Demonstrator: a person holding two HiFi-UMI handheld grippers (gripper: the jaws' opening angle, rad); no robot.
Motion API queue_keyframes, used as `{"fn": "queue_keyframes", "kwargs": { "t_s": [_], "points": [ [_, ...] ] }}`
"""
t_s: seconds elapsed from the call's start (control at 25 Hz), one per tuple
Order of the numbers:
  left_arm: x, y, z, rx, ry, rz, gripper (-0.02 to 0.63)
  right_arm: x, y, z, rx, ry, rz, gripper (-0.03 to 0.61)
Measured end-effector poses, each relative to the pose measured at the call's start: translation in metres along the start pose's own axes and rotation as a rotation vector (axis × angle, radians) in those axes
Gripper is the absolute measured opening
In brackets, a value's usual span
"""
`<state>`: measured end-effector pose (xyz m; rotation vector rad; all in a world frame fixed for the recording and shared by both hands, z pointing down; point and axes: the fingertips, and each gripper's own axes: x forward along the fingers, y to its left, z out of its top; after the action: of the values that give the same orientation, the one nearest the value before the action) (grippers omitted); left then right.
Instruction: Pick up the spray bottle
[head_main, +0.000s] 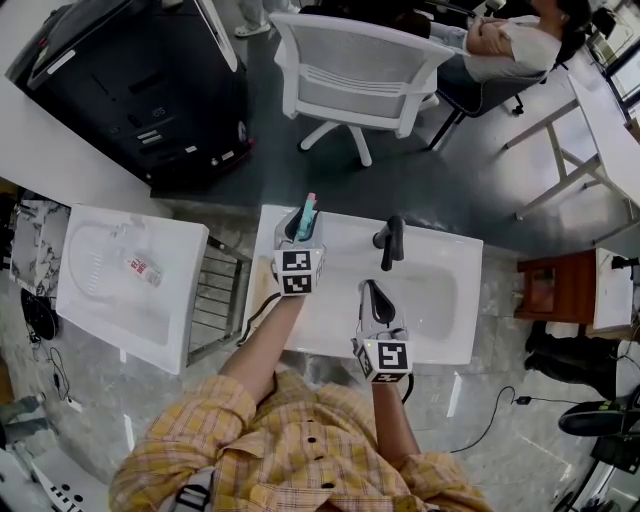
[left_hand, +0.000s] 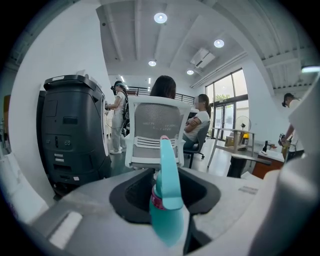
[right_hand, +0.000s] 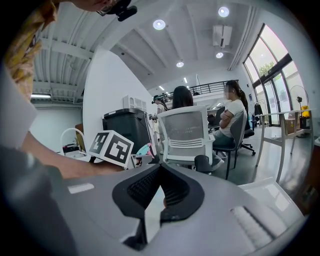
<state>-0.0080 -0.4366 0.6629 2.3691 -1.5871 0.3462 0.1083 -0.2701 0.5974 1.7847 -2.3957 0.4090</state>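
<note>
The teal spray bottle (head_main: 307, 213) stands upright at the far left corner of the white sink (head_main: 440, 300), and my left gripper (head_main: 298, 226) is shut on it. In the left gripper view the bottle's teal head (left_hand: 167, 165) fills the space between the dark pads (left_hand: 131, 192) of my left gripper (left_hand: 166, 197). My right gripper (head_main: 374, 296) hovers over the basin near its front, its jaws together with nothing between them. In the right gripper view the tips of the right gripper (right_hand: 160, 169) meet, and the bottle (right_hand: 143, 149) shows to the left beyond them.
A black faucet (head_main: 392, 240) rises at the sink's far edge. A second white basin (head_main: 90, 300) lies to the left, with a metal rack (head_main: 215, 290) between. A white office chair (head_main: 360, 70) and a black machine (head_main: 140, 80) stand beyond. People sit further back.
</note>
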Motion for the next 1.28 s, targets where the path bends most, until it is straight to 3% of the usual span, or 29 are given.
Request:
{"fn": "queue_keyframes", "kwargs": {
  "t_s": [0.72,1.28],
  "points": [
    [-0.053,-0.008,0.034,-0.02,-0.055,-0.004,0.14,-0.019,0.005,0.024,-0.024,-0.055,0.007,0.002],
    [-0.102,-0.024,0.058,0.024,-0.11,-0.028,0.14,-0.042,0.003,0.051,-0.052,-0.101,0.004,0.002]
  ]
}}
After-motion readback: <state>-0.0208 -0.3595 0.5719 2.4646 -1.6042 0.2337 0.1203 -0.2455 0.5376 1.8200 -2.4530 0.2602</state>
